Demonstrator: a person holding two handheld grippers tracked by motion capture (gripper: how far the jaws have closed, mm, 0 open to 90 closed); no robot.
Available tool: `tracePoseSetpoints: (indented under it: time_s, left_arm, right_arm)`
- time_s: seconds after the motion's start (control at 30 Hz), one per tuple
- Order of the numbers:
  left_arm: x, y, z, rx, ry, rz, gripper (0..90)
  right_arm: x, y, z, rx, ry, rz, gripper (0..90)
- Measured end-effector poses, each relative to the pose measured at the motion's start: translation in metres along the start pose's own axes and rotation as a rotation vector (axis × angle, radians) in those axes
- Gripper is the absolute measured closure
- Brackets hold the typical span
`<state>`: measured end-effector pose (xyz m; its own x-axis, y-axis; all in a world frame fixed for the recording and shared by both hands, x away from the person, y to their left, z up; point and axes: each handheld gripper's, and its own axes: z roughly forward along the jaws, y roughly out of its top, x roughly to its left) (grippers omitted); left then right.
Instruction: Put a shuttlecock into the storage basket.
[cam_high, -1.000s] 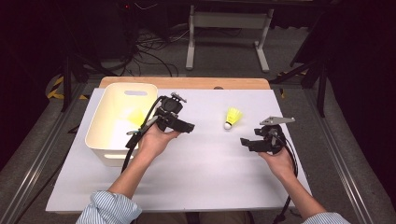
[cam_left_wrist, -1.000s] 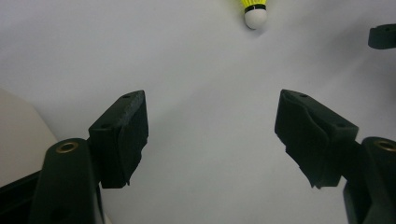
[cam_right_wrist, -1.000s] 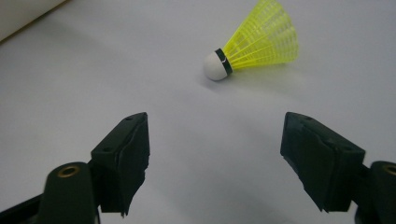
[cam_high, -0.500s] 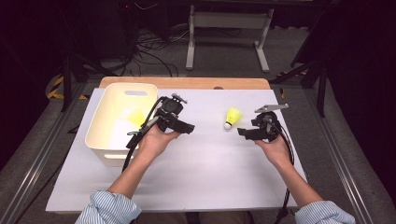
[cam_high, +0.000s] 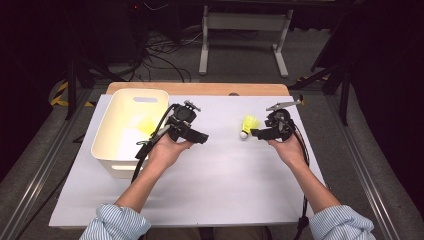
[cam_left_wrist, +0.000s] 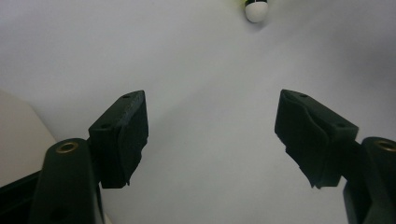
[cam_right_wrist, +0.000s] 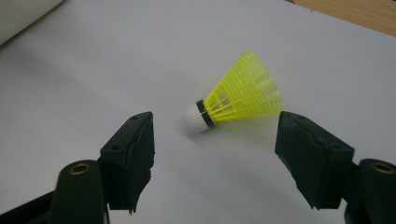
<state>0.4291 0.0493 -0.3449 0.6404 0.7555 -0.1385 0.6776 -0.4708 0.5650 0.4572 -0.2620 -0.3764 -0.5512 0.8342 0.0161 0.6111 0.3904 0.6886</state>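
Note:
A yellow shuttlecock (cam_high: 247, 124) with a white cork lies on its side on the white table top (cam_high: 220, 185), right of centre. My right gripper (cam_high: 255, 133) points left at it, open. In the right gripper view the shuttlecock (cam_right_wrist: 238, 100) lies just ahead of the fingertips of the right gripper (cam_right_wrist: 215, 120), untouched; the jaws have just been closing a little. My left gripper (cam_high: 201, 136) is held beside a white bin (cam_high: 107, 150), open and holding nothing. The left gripper view looks past the left gripper (cam_left_wrist: 212, 95) at the shuttlecock's cork (cam_left_wrist: 256, 9) far off.
The white bin stands at the table's left and holds a second yellow shuttlecock (cam_high: 145, 125). A wooden strip (cam_high: 200, 88) runs along the far edge. Beyond the table are cables and a metal stand (cam_high: 245, 30) on the floor.
The right hand has carried its gripper away from the person and slightly left, up to the shuttlecock. The left hand and the shuttlecock have stayed where they were.

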Motion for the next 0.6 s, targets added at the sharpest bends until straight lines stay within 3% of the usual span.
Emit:
tracePoseSetpoints:
  time_s: [0.33, 0.6]
  left_arm:
    - [0.000, 0.000, 0.000, 0.006, -0.005, 0.008, 27.0]
    - [0.000, 0.000, 0.000, 0.006, -0.007, 0.011, 26.9]
  right_arm:
    - [-0.008, 0.022, 0.010, 0.019, -0.011, 0.024, 29.4]
    - [-0.016, 0.029, 0.027, 0.048, -0.016, 0.053, 30.6]
